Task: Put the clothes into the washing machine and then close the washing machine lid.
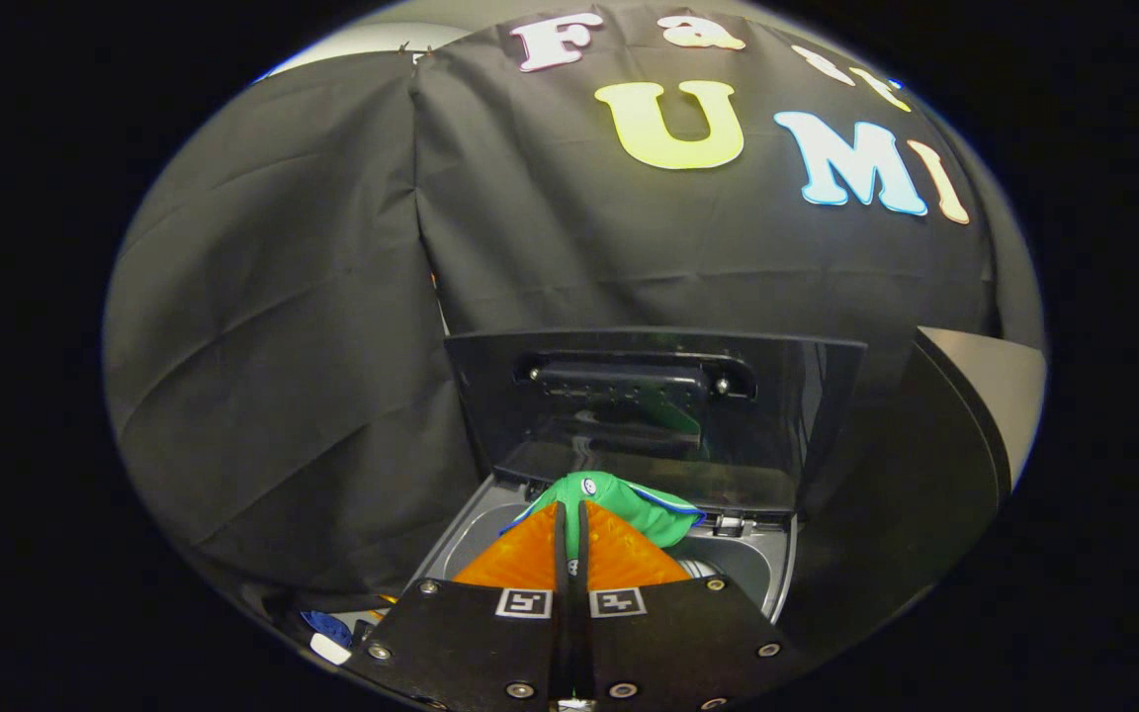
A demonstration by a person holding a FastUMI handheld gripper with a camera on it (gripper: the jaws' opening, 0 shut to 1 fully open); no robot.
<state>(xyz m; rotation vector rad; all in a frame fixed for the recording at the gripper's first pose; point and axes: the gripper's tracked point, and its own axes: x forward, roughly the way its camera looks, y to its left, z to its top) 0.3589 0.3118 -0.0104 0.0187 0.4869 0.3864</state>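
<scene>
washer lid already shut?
No. The washing machine lid stands raised and open behind the tub, while the gripper holds the green garment pinched between its fingers over the opening.

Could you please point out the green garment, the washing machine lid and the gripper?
Green garment (644, 509): gripper view, its bunched cloth beyond the fingertips.
Washing machine lid (807, 425): gripper view, raised panel's right part.
Gripper (571, 506): gripper view, fingertips pinching the garment.

The raised lid (654, 415) stood upright at the far side of the washing machine's opening (738, 559); the gripper (571, 514), fingers clamped on the green garment (644, 506), hung over it.
</scene>
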